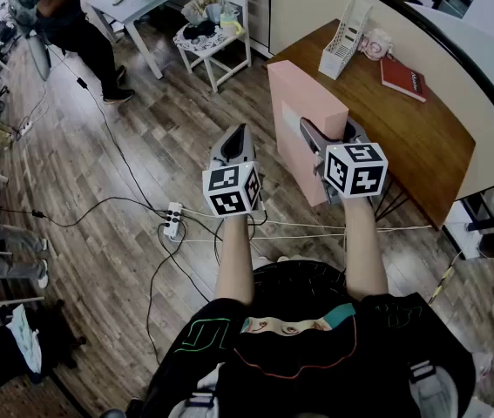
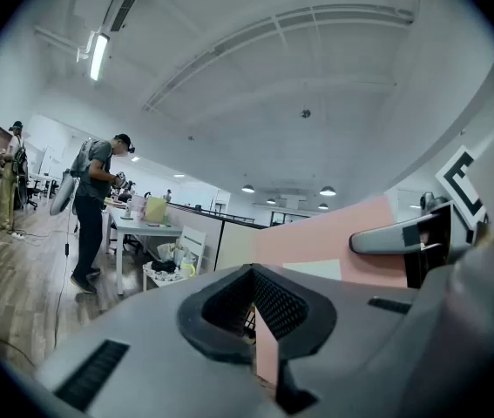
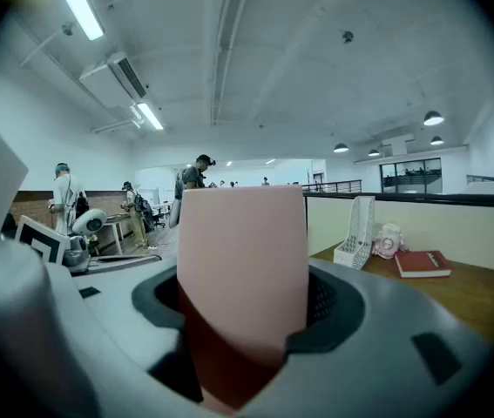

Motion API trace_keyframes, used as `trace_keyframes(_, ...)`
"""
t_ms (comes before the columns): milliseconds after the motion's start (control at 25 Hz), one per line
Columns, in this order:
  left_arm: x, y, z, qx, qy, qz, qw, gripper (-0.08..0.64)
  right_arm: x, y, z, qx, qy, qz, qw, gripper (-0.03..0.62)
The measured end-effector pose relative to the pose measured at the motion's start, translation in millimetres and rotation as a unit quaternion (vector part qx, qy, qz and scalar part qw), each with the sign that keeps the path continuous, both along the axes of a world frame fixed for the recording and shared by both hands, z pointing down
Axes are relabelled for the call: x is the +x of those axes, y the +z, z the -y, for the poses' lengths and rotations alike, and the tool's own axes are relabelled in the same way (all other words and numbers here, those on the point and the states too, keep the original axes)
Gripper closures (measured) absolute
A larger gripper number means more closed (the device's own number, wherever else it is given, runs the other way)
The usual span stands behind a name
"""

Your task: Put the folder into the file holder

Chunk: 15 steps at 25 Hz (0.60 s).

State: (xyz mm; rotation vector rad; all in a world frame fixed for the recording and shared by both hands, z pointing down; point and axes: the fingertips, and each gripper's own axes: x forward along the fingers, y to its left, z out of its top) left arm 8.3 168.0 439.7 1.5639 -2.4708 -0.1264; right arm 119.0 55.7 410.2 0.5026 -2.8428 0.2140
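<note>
Carrying step: folder (image 1: pixel 303 118) in grip, file holder (image 1: pixel 344 40) not yet reached.
The right gripper (image 1: pixel 314 146) pinches the upright folder at the table's (image 1: pixel 412 146) near edge; next comes a far reach and a lowering in. Only its own view shows the bite. The left gripper (image 2: pixel 255 303) has its jaws pressed together, empty.

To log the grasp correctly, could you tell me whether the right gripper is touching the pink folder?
Touching: in its own view, the right gripper is shut on the folder.
</note>
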Motion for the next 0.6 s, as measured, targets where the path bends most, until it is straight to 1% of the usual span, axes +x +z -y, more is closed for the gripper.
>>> trace_keyframes(240,30,-9,21,-0.007,0.009,0.015,0.9998,0.560,26,-2,21,-0.004,0.003,0.008,1.000,0.301)
trace_keyframes(440,41,-13,26,-0.013,0.010,0.026,0.9995,0.560,33,1,27,-0.021,-0.002,0.016,1.000,0.301)
trace_keyframes(600,45,-13,30,-0.018,0.010,0.031,0.9993,0.560,36,2,34,-0.021,-0.004,0.015,1.000,0.301)
